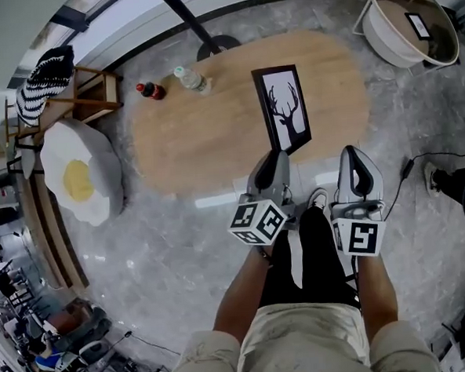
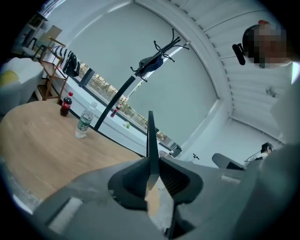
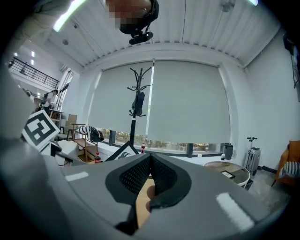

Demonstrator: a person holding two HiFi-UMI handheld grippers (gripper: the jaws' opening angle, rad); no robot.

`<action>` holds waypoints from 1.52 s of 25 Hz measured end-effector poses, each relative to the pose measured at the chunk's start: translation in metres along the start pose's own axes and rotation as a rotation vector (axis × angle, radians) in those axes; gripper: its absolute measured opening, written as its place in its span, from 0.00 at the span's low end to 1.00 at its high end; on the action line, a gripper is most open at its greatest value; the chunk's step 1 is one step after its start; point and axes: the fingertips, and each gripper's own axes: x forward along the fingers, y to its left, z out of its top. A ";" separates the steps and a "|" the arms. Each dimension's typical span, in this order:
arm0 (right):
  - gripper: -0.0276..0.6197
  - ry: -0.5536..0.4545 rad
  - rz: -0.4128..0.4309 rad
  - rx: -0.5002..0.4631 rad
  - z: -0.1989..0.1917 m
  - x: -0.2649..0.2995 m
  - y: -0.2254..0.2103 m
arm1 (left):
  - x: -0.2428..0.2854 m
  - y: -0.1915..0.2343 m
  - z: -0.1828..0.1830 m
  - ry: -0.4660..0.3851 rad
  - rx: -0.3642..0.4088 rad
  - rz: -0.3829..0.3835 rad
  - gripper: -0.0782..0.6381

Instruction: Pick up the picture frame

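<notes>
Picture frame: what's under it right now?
Only the wooden table shows around the picture frame, which the left gripper pinches at its near edge. The patch beneath is covered, so anything lying there can't be seen.

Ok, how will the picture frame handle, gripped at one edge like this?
Probably stiff: the picture frame shows as a straight, thin edge clamped in the left gripper. Held at its near end only, it may pivot in the grip. If the front is glazed it is likely fragile, but I cannot tell.
</notes>
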 end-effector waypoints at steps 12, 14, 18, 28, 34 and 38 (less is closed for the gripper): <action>0.05 -0.062 -0.008 -0.010 0.062 -0.019 -0.009 | -0.033 -0.061 0.074 -0.155 0.201 0.033 0.22; 0.05 -0.075 -0.008 -0.013 0.071 -0.021 -0.009 | -0.036 -0.069 0.085 -0.175 0.243 0.043 0.22; 0.05 -0.087 -0.003 -0.021 0.086 -0.022 -0.007 | -0.041 -0.083 0.106 -0.204 0.329 0.067 0.22; 0.05 -0.117 0.004 -0.021 0.103 -0.026 -0.002 | -0.041 -0.087 0.111 -0.152 0.529 0.139 0.22; 0.05 -0.140 0.013 -0.023 0.117 -0.028 -0.001 | -0.052 -0.100 0.121 -0.166 0.649 0.173 0.22; 0.05 -0.170 0.022 -0.008 0.134 -0.026 0.000 | -0.058 -0.114 0.139 -0.207 0.694 0.178 0.22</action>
